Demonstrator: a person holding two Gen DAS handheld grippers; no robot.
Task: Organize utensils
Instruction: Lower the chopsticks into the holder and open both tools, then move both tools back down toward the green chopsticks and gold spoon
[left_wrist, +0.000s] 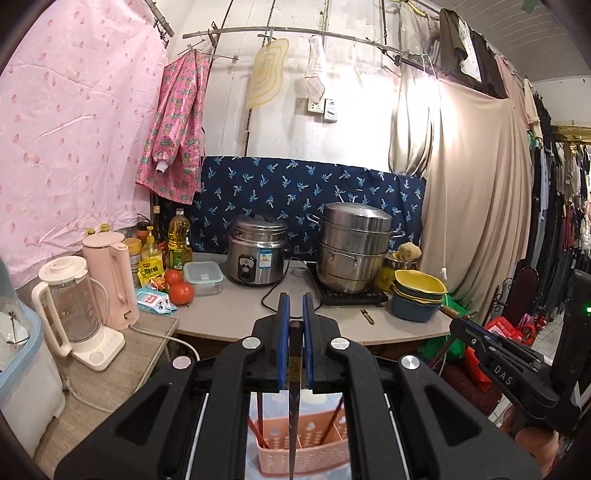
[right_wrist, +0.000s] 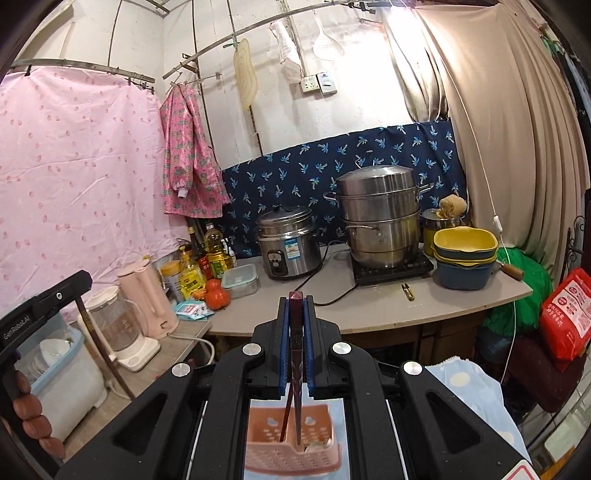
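Left wrist view, left hand-held gripper (left_wrist: 296, 308) clenching a chopstick (left_wrist: 294, 406), tip hidden in pink basket (left_wrist: 306, 448), right hand-held gripper (right_wrist: 296, 314) likewise.

"DAS" stood in white on the right gripper (left_wrist: 509, 373), seen right of the left tongs; "GenRobot.AI" ran along the left gripper (right_wrist: 22, 328), left of the right tongs.
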